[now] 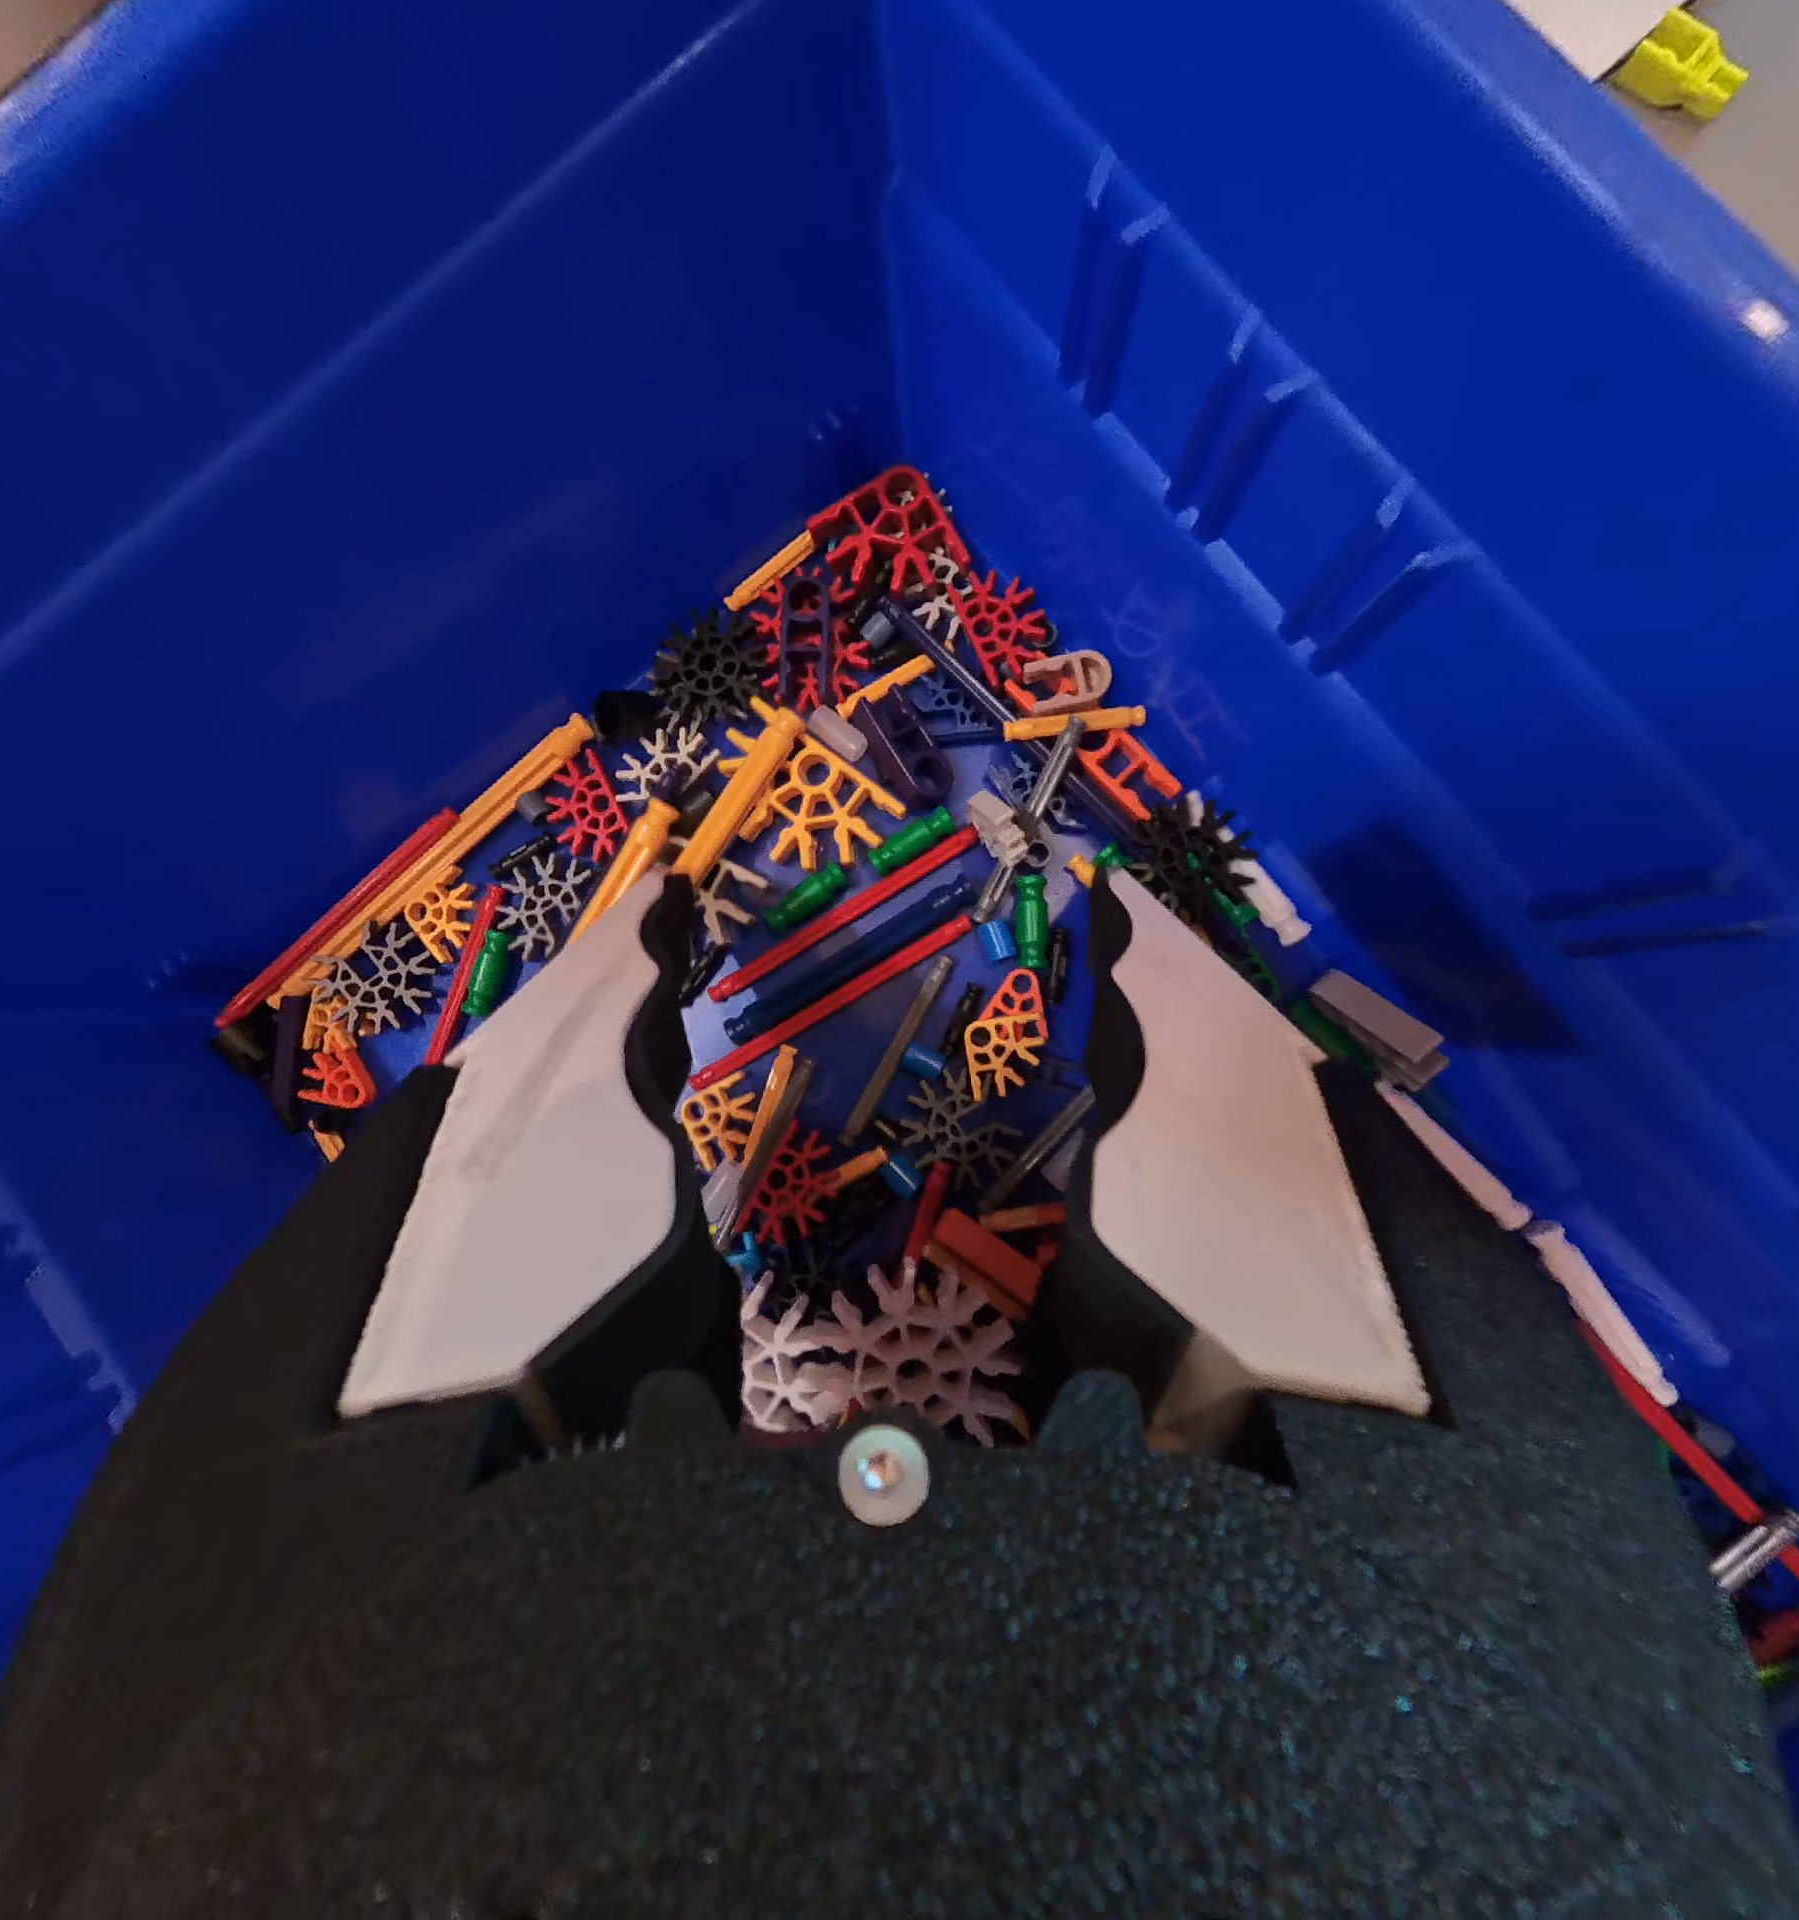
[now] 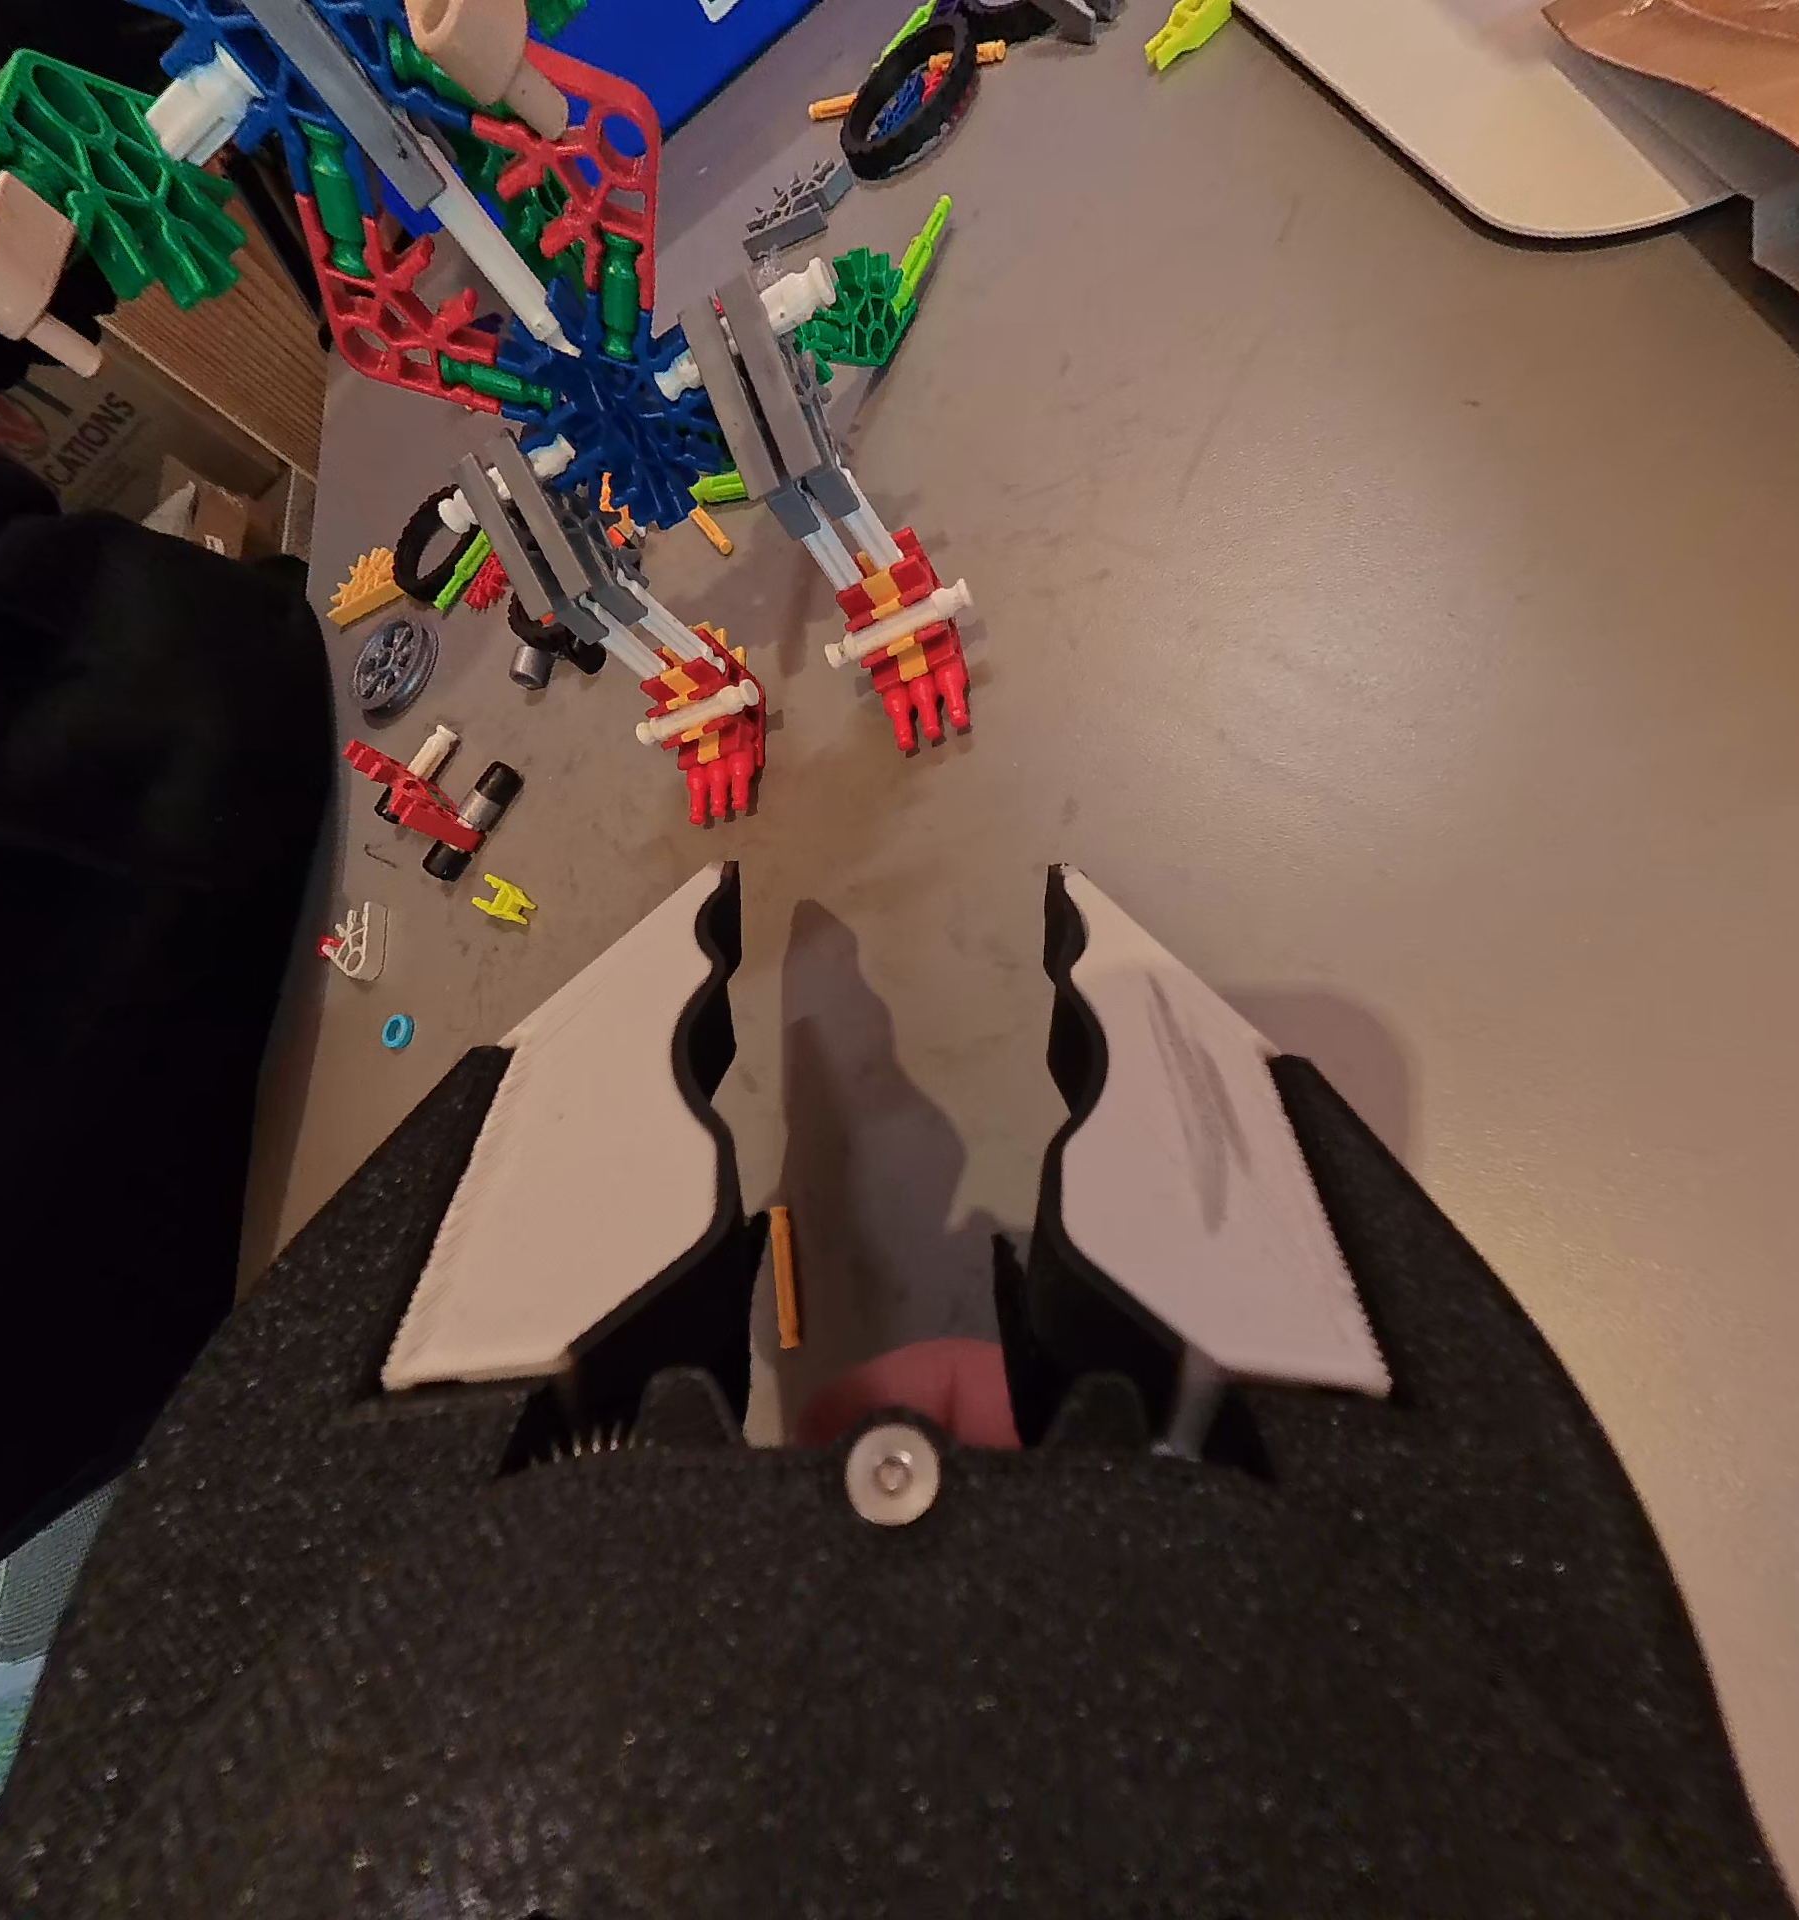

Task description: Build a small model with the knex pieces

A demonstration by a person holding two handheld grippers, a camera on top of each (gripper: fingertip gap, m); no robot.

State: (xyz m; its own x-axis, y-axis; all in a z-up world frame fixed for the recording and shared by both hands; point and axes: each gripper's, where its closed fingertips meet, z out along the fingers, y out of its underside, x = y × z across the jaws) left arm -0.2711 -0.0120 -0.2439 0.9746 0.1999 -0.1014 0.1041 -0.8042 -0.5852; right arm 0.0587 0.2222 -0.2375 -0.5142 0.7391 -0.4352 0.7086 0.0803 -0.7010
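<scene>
My left gripper (image 1: 879,883) hangs inside a deep blue bin (image 1: 459,468), its jaws spread wide with nothing between them. Directly beyond its fingertips, on the bin's floor, lie long red rods (image 1: 853,914) and a dark blue rod (image 1: 843,971), side by side. Small green rods (image 1: 910,840) and an orange fan-shaped connector (image 1: 1009,1031) sit just beside those rods. Farther toward the bin's far corner I see a yellow connector (image 1: 822,800), a black snowflake connector (image 1: 713,660) and a red corner connector (image 1: 890,525). Close to the gripper's body, pale snowflake connectors (image 1: 905,1351) rest on the pile.

My right gripper (image 2: 890,868) is over a grey desk (image 2: 1342,675), jaws apart and holding nothing. A short orange rod (image 2: 783,1288) lies on the desk between the fingers, near the gripper's base. Beyond the fingertips stands a toy model (image 2: 614,395) built of blue, red, green and grey pieces, with two red feet (image 2: 910,649) toward the gripper. Left of the model, loose bits are scattered: a small grey wheel (image 2: 394,663), a red wheeled piece (image 2: 427,800), a lime clip (image 2: 505,899) and a blue ring (image 2: 396,1031).
</scene>
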